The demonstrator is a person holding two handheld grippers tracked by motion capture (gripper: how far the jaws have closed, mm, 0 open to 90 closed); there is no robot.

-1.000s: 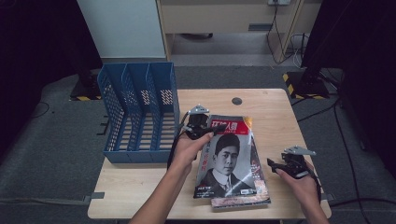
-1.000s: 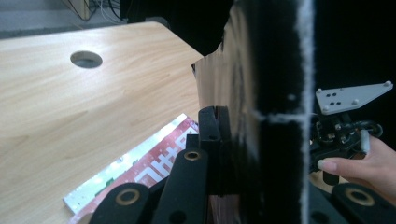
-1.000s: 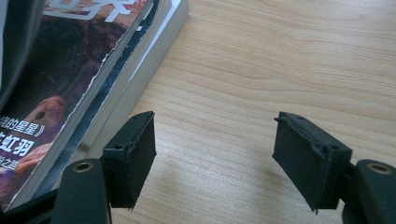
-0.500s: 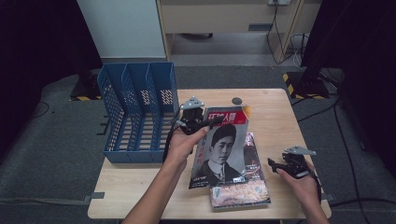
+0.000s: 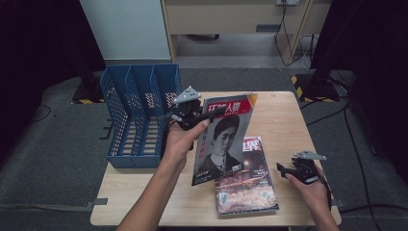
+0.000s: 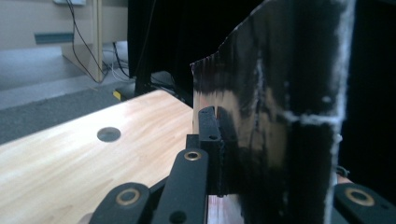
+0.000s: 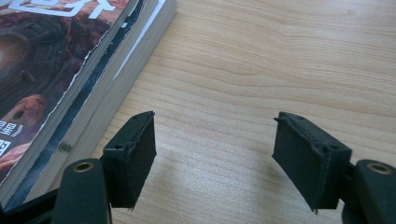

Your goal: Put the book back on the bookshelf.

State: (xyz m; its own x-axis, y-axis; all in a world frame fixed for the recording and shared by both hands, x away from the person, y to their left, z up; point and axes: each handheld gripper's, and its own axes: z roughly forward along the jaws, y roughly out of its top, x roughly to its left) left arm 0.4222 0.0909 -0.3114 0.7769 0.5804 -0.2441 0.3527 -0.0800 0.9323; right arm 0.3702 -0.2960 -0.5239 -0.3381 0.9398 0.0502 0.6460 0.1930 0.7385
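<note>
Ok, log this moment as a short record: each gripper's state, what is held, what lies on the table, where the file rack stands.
left gripper: shut on the portrait magazine, gripped at its top edge
portrait magazine: lifted, tilted, lower edge near the table
right gripper: open, nothing between the jaws, low over bare wood
space magazine: flat on the table, atop another volume
blue file rack: upright at the table's left edge, compartments look empty

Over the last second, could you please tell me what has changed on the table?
The left gripper, shut on the portrait-cover magazine, has lifted it off the stack and tilted it up toward the blue file rack, uncovering the dark-cover magazine beneath. The right gripper stayed open beside the stack, and the rack and table are unchanged.
</note>
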